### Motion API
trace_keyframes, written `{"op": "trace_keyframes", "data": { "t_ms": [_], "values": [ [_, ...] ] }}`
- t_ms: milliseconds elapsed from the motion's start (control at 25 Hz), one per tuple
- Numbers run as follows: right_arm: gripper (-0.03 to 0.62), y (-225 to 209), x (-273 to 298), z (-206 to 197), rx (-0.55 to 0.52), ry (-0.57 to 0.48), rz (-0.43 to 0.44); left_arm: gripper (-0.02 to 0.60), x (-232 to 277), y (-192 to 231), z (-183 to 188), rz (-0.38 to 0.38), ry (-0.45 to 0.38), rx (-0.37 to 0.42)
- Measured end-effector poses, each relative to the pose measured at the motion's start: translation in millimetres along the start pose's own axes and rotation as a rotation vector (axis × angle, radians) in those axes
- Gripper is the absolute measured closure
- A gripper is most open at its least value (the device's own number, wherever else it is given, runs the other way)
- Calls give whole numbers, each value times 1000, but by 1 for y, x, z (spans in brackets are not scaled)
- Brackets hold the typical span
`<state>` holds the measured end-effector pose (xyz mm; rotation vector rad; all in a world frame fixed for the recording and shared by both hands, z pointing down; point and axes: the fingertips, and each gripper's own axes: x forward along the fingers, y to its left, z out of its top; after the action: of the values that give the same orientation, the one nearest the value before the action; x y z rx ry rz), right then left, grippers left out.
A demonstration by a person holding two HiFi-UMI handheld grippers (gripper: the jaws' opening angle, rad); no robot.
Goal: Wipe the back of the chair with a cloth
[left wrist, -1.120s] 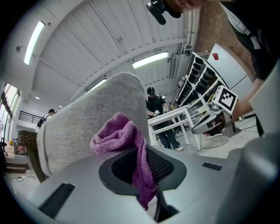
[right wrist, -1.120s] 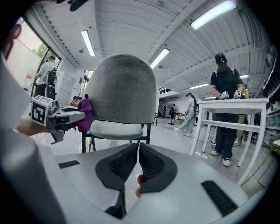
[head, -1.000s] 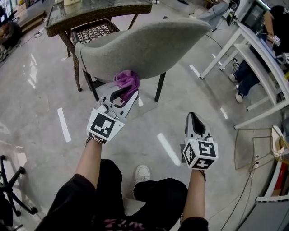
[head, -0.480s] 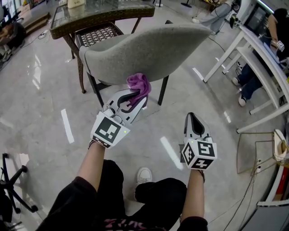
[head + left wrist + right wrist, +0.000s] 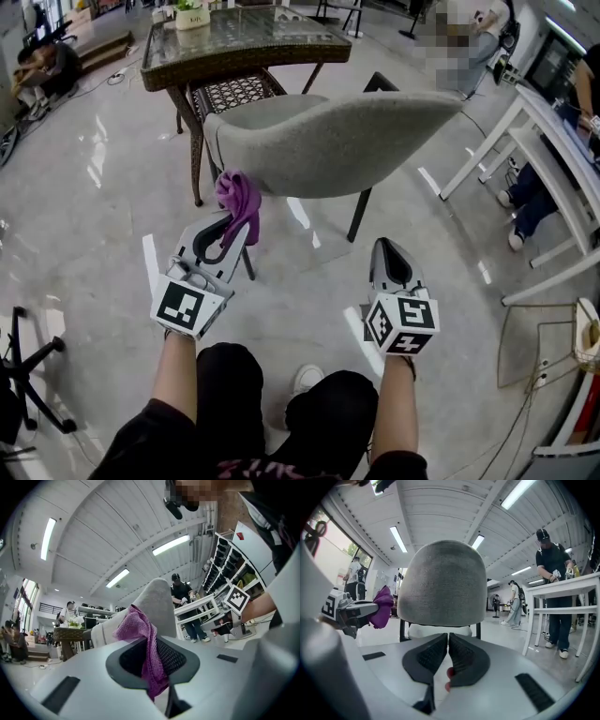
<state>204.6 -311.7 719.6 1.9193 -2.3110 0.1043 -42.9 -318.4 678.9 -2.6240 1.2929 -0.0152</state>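
The grey upholstered chair back (image 5: pixel 337 141) curves across the middle of the head view and fills the right gripper view as a rounded grey chair back (image 5: pixel 443 583). My left gripper (image 5: pixel 234 225) is shut on a purple cloth (image 5: pixel 239 195) at the back's lower left edge; whether the cloth touches the fabric is unclear. In the left gripper view the cloth (image 5: pixel 140 639) hangs between the jaws of the left gripper (image 5: pixel 154 667), with the chair back (image 5: pixel 157 604) just behind. My right gripper (image 5: pixel 387 248) hangs shut and empty below the chair's right half. Its view shows the right gripper (image 5: pixel 448 641), the cloth (image 5: pixel 382 605) and the left gripper (image 5: pixel 349 611).
A glass-topped wicker table (image 5: pixel 244 42) stands behind the chair. White tables (image 5: pixel 553 141) with people beside them line the right side. An office-chair base (image 5: pixel 19 375) is at the far left. My legs and a white shoe (image 5: pixel 305 380) are below on the glossy floor.
My left gripper has carried the purple cloth leftward along the chair back, from near its middle to its left edge. The right gripper has hardly moved.
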Motion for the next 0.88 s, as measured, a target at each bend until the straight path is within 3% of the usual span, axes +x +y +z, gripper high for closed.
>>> {"op": "trace_keyframes", "data": {
  "t_ms": [480,680,880],
  "values": [
    [566,20,39,21,-26,-35,88,511,8,48,-1,96,19,-29],
    [566,3,48,44,-41,4,96,511,25,66,22,143,15,-59],
    [566,-4,42,71,-13,53,82,511,23,82,50,174,63,-86]
  ]
}}
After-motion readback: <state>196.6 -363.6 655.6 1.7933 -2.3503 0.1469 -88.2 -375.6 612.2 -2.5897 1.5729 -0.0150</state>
